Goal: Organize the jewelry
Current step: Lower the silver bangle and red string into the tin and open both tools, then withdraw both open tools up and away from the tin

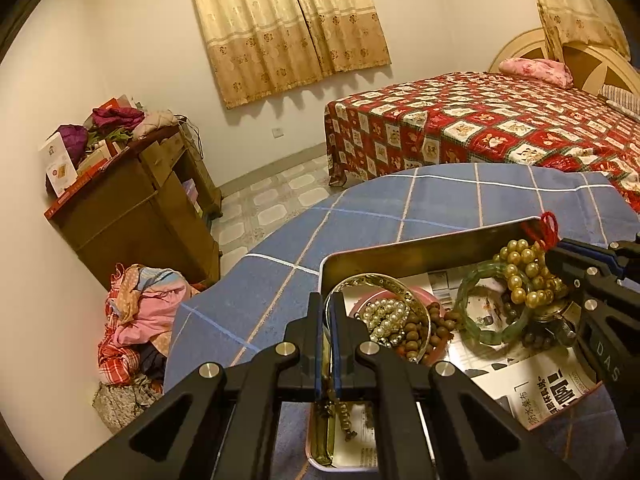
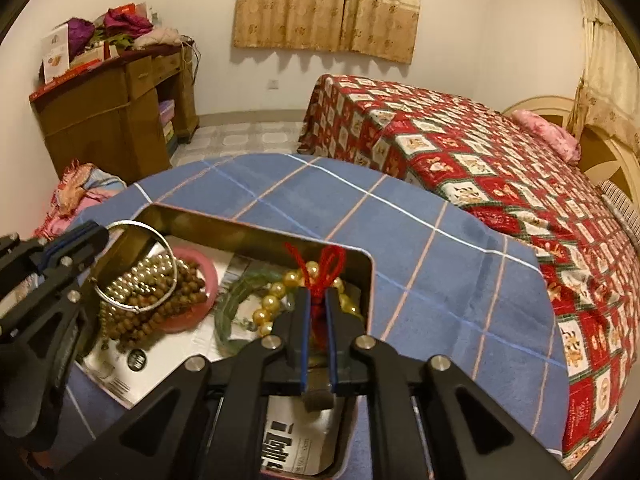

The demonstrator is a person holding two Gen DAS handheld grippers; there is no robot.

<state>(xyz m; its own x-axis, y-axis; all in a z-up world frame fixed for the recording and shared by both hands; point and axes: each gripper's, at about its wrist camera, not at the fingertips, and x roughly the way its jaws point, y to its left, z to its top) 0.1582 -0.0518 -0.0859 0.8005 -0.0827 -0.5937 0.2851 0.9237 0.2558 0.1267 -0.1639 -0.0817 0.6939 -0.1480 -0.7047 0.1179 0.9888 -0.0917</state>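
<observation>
Black linkages of the left gripper (image 1: 329,312) are filling the near view, and its jaws are being kept narrow, clamped on the thin rim of a silver bangle (image 1: 400,288) at the left end of a metal tin (image 1: 420,240). At the tin's far right corner, the right gripper (image 2: 317,300) is being held with a slim gap between its jaws, and a red cord knot (image 2: 320,268) is being pinched there; whether the pads are pressing firmly cannot be told. A strand of gold pearl beads (image 2: 276,300) is being carried by that cord.

Resting on newspaper (image 1: 560,392) lining the tin are a green jade bangle (image 1: 466,312), brown wooden beads (image 1: 440,326) and a white pearl bracelet (image 1: 386,316). A pink ring (image 2: 196,256) is lying under the heap. The tin is sitting on a blue checked cloth (image 1: 360,208), near its front edge.

The silver bangle is being judged stiff, light and slippery, so a grip across its rim is being favoured. The bead strand is likely limp and inclined to swing and snag; the knot is being judged its surest hold. The jade bangle is probably heavy and brittle
</observation>
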